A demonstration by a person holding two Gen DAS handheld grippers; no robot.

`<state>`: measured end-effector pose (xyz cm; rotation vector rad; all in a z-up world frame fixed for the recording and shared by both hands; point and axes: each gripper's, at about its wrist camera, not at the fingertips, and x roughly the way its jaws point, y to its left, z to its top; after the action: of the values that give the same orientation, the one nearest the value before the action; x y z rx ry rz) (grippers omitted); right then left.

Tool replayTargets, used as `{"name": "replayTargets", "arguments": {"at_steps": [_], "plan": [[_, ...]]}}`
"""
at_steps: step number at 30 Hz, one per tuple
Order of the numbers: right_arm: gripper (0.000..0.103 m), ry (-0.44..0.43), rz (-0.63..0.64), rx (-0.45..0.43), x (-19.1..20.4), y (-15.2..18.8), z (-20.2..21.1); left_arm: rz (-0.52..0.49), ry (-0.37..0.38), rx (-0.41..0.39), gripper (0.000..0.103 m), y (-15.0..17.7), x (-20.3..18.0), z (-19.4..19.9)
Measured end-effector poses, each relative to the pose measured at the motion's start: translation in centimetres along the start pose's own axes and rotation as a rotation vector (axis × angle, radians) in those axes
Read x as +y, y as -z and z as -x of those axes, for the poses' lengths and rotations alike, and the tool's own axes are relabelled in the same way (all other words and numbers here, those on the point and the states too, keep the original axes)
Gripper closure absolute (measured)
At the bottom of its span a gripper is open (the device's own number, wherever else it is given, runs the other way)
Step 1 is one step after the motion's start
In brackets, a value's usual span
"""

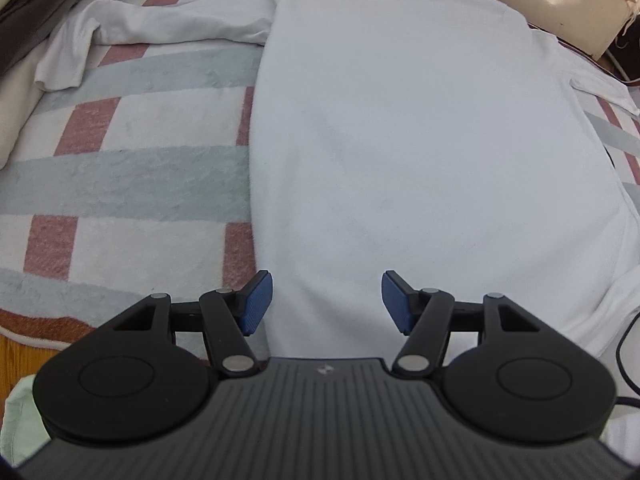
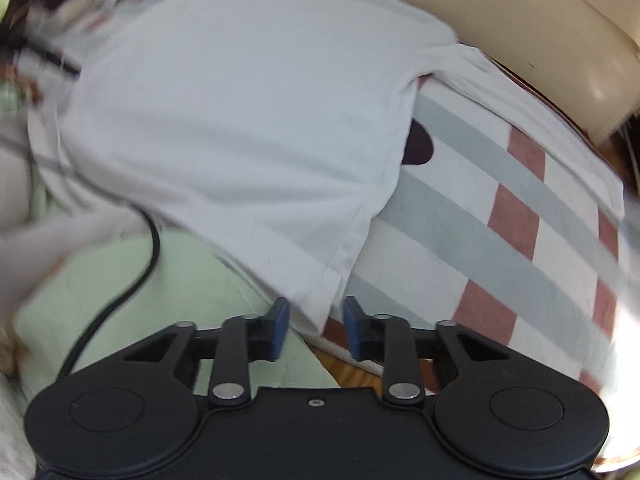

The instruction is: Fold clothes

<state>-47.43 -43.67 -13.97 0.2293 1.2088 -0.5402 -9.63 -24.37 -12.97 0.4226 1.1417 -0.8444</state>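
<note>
A white long-sleeved shirt (image 1: 420,120) lies flat on a checked blanket (image 1: 120,184), its left sleeve (image 1: 160,20) stretched out to the far left. My left gripper (image 1: 327,303) hovers open over the shirt's near hem, with nothing between its blue pads (image 1: 256,304). In the blurred right wrist view the same shirt (image 2: 240,120) fills the upper left. My right gripper (image 2: 316,328) is open, its fingers either side of the shirt's near right hem corner (image 2: 324,300), apart from the cloth as far as I can tell.
The blanket (image 2: 500,200) of pink, grey and white squares covers a bed with a cream padded headboard (image 2: 540,40). A pale green cloth (image 2: 180,300) and a black cable (image 2: 120,296) lie near the front edge. A dark patch (image 2: 418,144) shows beside the shirt.
</note>
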Motion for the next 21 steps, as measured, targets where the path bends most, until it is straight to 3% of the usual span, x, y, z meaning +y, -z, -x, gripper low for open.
{"name": "replayTargets", "arguments": {"at_steps": [4, 10, 12, 13, 17, 21], "plan": [[0.074, 0.010, -0.004, -0.015, -0.2, 0.2, -0.5, 0.029, -0.019, 0.012, 0.043, 0.5, 0.9, 0.1], [0.074, 0.062, 0.087, -0.082, 1.9, -0.2, -0.7, 0.045, -0.036, 0.007, 0.043, 0.5, 1.3, 0.2], [0.099, 0.090, 0.084, -0.094, 2.2, -0.4, -0.8, 0.037, -0.045, 0.002, 0.043, 0.5, 1.1, 0.3], [0.099, 0.124, 0.075, -0.111, 2.2, -0.5, -0.7, 0.029, -0.054, -0.006, 0.043, 0.5, 1.1, 0.5], [0.099, 0.151, -0.218, -0.307, -0.5, -0.7, 4.2, 0.052, -0.069, -0.054, 0.043, 1.0, 2.5, 2.5], [0.099, 0.094, -0.544, -0.323, -3.4, 1.7, 4.3, 0.120, -0.025, -0.075, 0.043, 2.4, 4.8, 3.7]]}}
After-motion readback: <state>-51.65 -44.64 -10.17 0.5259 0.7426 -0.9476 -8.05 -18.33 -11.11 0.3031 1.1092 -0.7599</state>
